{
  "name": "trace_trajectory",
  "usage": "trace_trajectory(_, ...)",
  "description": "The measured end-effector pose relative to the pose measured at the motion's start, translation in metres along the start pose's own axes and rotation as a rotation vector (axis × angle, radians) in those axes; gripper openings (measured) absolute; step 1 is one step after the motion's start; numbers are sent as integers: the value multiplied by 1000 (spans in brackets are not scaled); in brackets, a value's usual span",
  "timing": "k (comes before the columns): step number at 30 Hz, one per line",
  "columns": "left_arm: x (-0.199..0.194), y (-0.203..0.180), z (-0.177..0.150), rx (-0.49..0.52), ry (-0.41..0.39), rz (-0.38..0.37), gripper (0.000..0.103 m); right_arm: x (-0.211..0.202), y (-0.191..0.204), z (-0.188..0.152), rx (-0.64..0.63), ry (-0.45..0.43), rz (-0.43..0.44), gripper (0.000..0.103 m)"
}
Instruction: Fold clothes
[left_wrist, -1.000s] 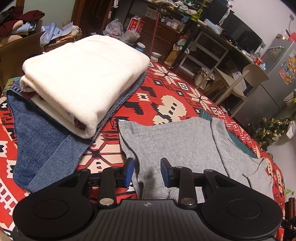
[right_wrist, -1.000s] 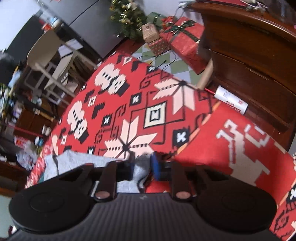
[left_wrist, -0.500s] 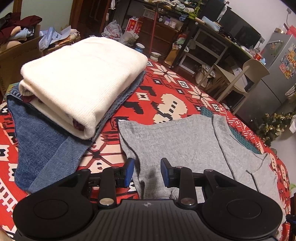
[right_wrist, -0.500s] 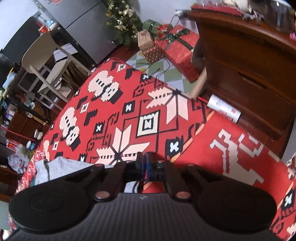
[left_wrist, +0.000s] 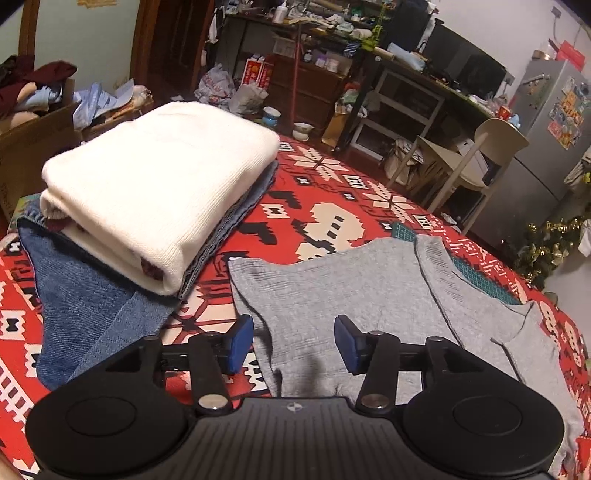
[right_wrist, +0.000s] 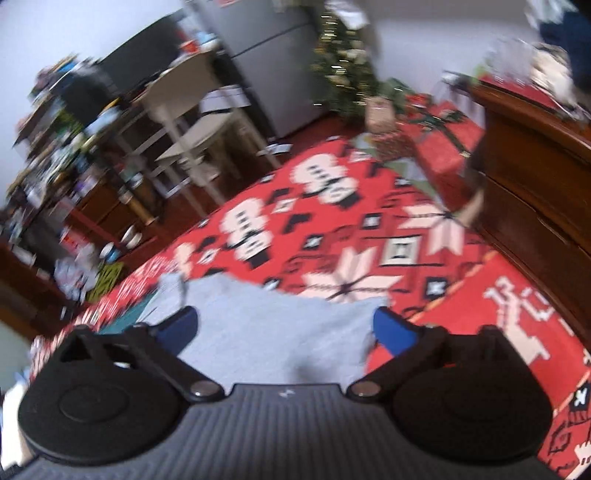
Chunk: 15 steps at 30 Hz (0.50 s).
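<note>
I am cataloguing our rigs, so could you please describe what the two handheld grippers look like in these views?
Both match: the left gripper and right gripper each have a black ribbed body with a small pale emblem, two round black discs at the sides, and black linkage arms on silver pivot pins. Their fingers end in blue pads. No cables, hands or sleeves show.

Cluttered home room, fridge (left_wrist: 546, 140) with magnets, Christmas tree (right_wrist: 343, 55), wrapped gifts (right_wrist: 439, 136), patterned red blanket (left_wrist: 332, 206)
</note>
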<state>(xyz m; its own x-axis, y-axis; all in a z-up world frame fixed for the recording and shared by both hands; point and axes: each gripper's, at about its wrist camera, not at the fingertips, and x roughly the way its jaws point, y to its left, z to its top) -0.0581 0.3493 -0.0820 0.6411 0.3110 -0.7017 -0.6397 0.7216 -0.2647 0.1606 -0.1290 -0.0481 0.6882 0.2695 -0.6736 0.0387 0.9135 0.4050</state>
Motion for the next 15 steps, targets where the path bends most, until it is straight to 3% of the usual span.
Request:
trace_trajectory(2,-2,-6,-2,40,-21,12,48,1,14,-9,-56,14,6,102)
trace_trajectory(4,-4,-12,-4,72,-51,23,55,1,25,-19,-106,18,-3,102)
trace_trajectory(6,-9,-18,-8,101,-105,26,72,-1,33,-28,-135,-5,-15,102)
trace_trajectory(9,-16,-24,-12,148,-188,18,87,-7,42,-39,-162,-62,-46,102)
trace_trajectory(15,-17,-30,-16,247,-249,-66,94,-8,55,-45,-287,-142,-143,102)
